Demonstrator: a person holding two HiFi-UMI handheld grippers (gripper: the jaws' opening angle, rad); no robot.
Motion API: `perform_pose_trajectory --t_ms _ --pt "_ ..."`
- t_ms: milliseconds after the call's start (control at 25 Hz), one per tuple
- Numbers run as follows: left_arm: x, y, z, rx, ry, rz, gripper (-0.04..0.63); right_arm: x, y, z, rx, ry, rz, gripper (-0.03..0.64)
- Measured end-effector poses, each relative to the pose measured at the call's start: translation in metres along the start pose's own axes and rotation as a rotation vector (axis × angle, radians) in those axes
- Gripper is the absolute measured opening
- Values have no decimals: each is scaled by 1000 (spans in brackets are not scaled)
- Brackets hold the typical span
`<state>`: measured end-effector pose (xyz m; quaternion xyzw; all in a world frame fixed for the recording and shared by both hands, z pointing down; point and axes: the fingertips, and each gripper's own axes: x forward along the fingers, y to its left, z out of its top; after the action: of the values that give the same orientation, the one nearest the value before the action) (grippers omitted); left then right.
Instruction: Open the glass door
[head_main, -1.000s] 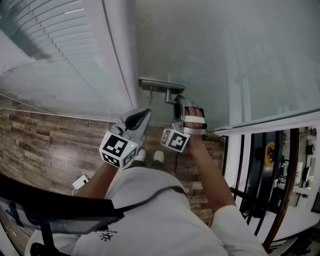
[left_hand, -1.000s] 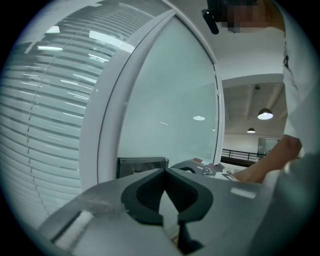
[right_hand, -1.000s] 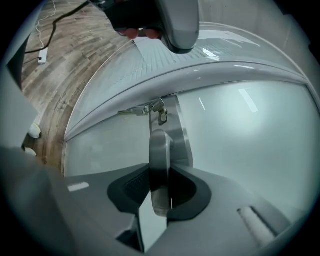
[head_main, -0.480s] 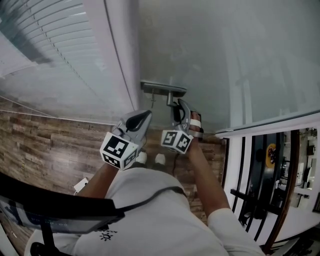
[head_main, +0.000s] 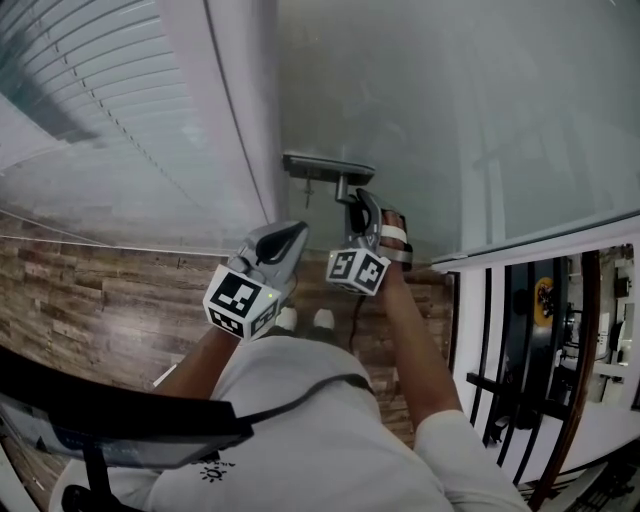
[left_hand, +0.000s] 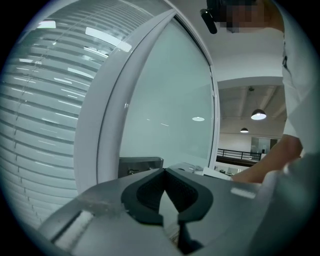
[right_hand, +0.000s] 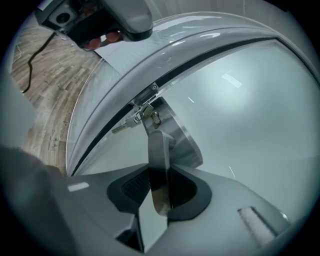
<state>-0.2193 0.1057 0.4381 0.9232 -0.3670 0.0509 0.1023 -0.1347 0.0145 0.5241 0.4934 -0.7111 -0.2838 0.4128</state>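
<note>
The frosted glass door (head_main: 450, 110) carries a steel lock plate (head_main: 325, 165) with a lever handle (head_main: 347, 188). My right gripper (head_main: 362, 208) reaches that lever from below. In the right gripper view the lever (right_hand: 160, 160) stands on edge between the black pads (right_hand: 134, 186), which press on both of its sides, and the jaws are closing on it. My left gripper (head_main: 287, 236) hangs lower left of the handle, apart from it. Its jaws meet at the tip with nothing between them (left_hand: 164, 172).
White slatted blinds (head_main: 100, 130) and the white door frame (head_main: 235, 130) stand to the left. A small key (head_main: 308, 190) hangs under the plate. The wooden floor (head_main: 90, 290) holds a cable. A dark railing (head_main: 520, 340) runs along the right.
My right gripper has rolled about its own line with the lever between its jaws and sits slightly lower. The left gripper has stayed where it was.
</note>
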Motion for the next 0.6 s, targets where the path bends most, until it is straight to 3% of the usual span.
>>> perform_pose_trajectory --t_ms 240,600 --pt "7 -11 4 21 -12 -68 2 20 -9 1 -11 32 13 95" --pt "9 -15 4 45 4 -114 2 48 -23 -1 -164 69 31 89"
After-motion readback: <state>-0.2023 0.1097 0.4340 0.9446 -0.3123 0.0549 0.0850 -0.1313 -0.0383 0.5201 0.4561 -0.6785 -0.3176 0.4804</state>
